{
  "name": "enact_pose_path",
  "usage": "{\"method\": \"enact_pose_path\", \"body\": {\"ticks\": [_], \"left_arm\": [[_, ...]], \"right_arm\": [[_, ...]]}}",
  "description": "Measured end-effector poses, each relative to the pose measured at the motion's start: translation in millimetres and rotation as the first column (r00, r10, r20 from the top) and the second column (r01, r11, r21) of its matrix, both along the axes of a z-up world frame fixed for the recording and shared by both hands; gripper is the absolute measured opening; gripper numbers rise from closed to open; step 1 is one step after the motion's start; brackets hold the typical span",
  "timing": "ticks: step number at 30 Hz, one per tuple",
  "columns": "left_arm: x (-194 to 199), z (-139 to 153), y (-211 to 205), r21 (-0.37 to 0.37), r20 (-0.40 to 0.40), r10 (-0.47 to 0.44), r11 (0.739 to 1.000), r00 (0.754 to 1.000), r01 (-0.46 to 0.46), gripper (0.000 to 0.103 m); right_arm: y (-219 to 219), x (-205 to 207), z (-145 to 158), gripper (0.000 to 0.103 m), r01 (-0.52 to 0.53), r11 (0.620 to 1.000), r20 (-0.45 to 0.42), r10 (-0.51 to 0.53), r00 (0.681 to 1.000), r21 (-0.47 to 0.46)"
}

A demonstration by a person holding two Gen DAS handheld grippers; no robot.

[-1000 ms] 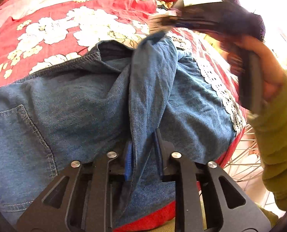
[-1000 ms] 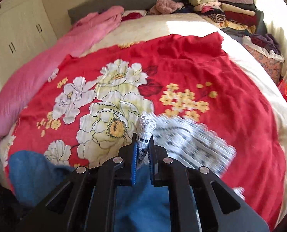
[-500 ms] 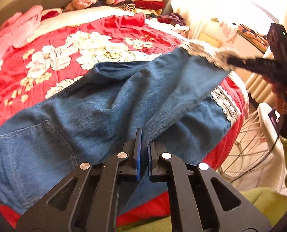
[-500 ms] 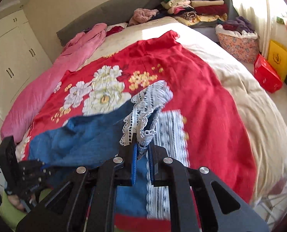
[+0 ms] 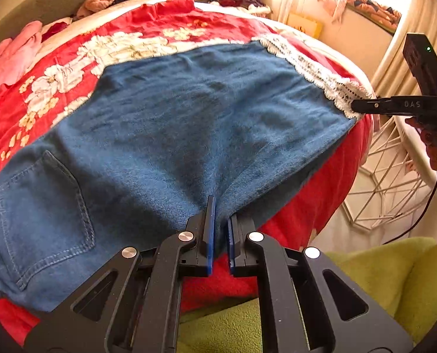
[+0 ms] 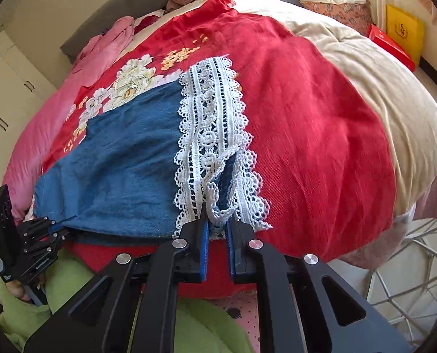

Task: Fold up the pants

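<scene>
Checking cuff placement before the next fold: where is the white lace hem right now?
The lace hem lies on the red floral bedspread at the jeans' right end; its near corner is pinched in the right gripper.

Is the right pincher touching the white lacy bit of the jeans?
Touching. In the right wrist view the right gripper is shut on the white lace hem of the jeans; lace bunches between its blue pads.

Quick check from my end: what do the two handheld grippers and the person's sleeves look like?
Both the left gripper and right gripper are matte black, with silver rivets and blue-padded fingers. The right one carries white "DAS" lettering, a green indicator light and a black cable. The fuzzy lime-green sleeves look fleecy.
</scene>
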State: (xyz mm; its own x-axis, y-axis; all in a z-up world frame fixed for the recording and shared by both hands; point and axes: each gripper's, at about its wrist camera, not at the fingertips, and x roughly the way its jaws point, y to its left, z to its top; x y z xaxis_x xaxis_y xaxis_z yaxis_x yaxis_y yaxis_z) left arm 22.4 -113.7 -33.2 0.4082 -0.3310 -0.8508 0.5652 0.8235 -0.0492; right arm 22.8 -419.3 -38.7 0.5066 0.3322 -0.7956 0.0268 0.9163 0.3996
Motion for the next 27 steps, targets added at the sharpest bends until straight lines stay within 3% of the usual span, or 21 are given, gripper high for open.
{"method": "enact_pose_path", "body": {"ticks": [3,4,5,6,8,9,11,13,18,21,24,27], "left_arm": [[-2.6,-2.1,0.2,0.001,-0.012,-0.007,1.0,1.0,0.007,0.008],[-5.4,-0.1,1.3,0.003,-0.004,-0.008,1.0,1.0,0.008,0.018],[-10.5,4.1,5.0,-0.002,0.012,-0.007,1.0,1.0,0.007,0.036],[-15.0,7.6,8.7,-0.011,0.02,-0.005,1.0,1.0,0.005,0.041],[-20.6,16.1,21.8,-0.034,0.038,0.026,0.999,0.999,-0.025,0.045],[-22.3,23.6,33.9,-0.054,0.052,0.061,0.997,0.997,-0.058,0.047],[-20.9,34.9,56.4,-0.079,0.081,0.137,0.988,0.987,-0.131,0.065],[-15.7,42.8,82.7,-0.054,0.129,0.244,0.97,0.961,-0.239,0.074],[10.0,23.4,134.6,0.056,0.118,0.431,0.897,0.895,-0.439,0.076],[18.3,14.4,159.6,0.065,0.125,0.504,0.855,0.855,-0.514,0.076],[17.9,15.3,172.6,0.015,0.096,0.511,0.857,0.854,-0.514,0.076],[15.9,14.6,161.1,0.067,0.123,0.493,0.862,0.861,-0.503,0.076]], "right_arm": [[-5.0,-0.7,0.4,0.015,0.016,1.0,-0.008,-0.016,1.0,-0.004],[-7.5,-3.4,5.0,0.021,0.028,0.999,-0.006,-0.028,1.0,-0.025],[-9.8,-5.5,10.8,0.03,0.042,0.998,0.002,-0.042,0.999,-0.05],[-12.8,-7.5,18.5,0.037,0.057,0.996,0.021,-0.055,0.998,-0.074],[-18.1,-11.9,38.0,0.041,0.09,0.989,0.091,-0.079,0.993,-0.122],[-17.8,-11.5,42.6,0.041,0.089,0.987,0.112,-0.074,0.991,-0.137],[-6.9,-8.3,49.1,0.041,0.056,0.982,0.151,-0.029,0.988,-0.179],[13.0,-2.0,46.6,0.041,-0.012,0.979,0.151,0.044,0.988,-0.204],[54.3,14.5,21.9,0.047,-0.152,0.961,0.085,0.175,0.981,-0.23],[50.4,16.5,-0.2,0.045,-0.127,0.942,-0.001,0.133,0.991,-0.312],[39.5,10.5,-7.9,0.045,-0.116,0.953,0.009,0.124,0.992,-0.279],[47.3,10.6,-7.7,0.05,-0.143,0.938,0.012,0.155,0.988,-0.315]]}}
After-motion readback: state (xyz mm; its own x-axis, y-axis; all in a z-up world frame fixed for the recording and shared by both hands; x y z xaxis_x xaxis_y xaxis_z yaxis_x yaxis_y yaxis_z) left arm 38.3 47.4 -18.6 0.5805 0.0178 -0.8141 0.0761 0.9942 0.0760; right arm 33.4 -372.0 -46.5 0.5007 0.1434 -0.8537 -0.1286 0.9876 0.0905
